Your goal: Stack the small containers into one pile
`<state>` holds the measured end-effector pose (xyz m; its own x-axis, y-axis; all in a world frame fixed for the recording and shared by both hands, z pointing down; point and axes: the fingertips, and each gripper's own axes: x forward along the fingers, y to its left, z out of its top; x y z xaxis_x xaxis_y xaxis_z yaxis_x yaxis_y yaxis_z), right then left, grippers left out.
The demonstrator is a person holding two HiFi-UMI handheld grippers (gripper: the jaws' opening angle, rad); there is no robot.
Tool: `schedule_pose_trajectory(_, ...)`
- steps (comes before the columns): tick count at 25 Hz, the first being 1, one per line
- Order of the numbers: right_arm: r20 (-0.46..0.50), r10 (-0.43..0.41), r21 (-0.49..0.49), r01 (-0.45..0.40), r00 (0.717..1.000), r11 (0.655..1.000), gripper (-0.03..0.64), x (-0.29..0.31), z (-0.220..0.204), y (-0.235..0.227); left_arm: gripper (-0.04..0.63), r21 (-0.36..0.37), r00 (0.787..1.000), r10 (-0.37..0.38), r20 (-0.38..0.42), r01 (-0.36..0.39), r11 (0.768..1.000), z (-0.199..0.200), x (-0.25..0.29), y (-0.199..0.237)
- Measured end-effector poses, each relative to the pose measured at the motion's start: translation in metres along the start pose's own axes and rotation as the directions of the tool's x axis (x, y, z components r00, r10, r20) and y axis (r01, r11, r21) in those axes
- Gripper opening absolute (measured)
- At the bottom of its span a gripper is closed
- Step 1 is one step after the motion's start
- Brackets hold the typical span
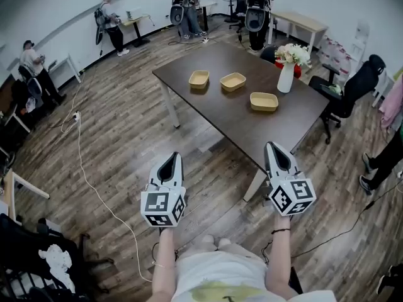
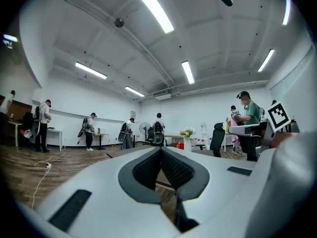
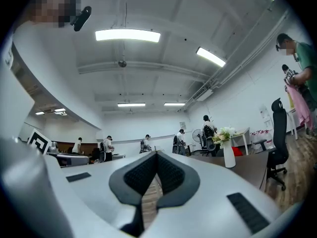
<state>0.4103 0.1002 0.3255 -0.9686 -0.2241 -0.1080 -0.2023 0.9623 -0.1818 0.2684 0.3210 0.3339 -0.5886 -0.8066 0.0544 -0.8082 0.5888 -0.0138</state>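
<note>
text: none legible | numbers: none legible | brands/labels: none legible | signs: none legible

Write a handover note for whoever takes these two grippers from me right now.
Left gripper: shut, empty, short of the table.
Right gripper: shut, empty, by the table's near corner.
Containers: left container, middle container and right container sit apart on the table, the right one near the vase.
Done: nothing stacked.
To do: open a gripper, stack all three into one pile.
</note>
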Motion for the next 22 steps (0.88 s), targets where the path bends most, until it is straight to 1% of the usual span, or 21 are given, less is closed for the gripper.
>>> schedule_pose_trajectory(6, 0.000, 0.024, 0.034, -0.024, 1.000, 0.999, 0.021, 0.001, -0.008, -0.003, 0.025, -0.019, 1.000, 0.013, -0.008, -0.013, 1.000, -0.007, -0.001, -0.010)
schedule_pose_trajectory(8, -0.008, 0.039, 0.051, -0.038, 0.999, 0.998, 0.021, 0.006, -0.014, -0.003, 0.025, -0.030, 1.000, 0.019, -0.007, -0.019, 0.999, -0.007, 0.003, -0.012)
schedule_pose_trajectory(11, -0.020, 0.053, 0.051, -0.052, 0.998, 0.997, 0.021, 0.016, -0.018, -0.005, 0.025, -0.030, 1.000, 0.017, -0.010, -0.018, 0.999, -0.007, 0.013, -0.015)
schedule_pose_trajectory(16, -0.034, 0.045, 0.064, -0.043, 0.998, 0.997, 0.021, 0.032, -0.022, -0.018, 0.025, -0.030, 0.999, 0.027, -0.035, -0.028, 0.999, -0.014, 0.028, -0.011)
schedule_pose_trajectory(22, -0.044, 0.033, 0.087, -0.029, 0.998, 0.996, 0.021, 0.061, -0.034, -0.030, 0.025, -0.028, 0.998, 0.027, -0.052, -0.028, 0.999, -0.020, 0.057, 0.006)
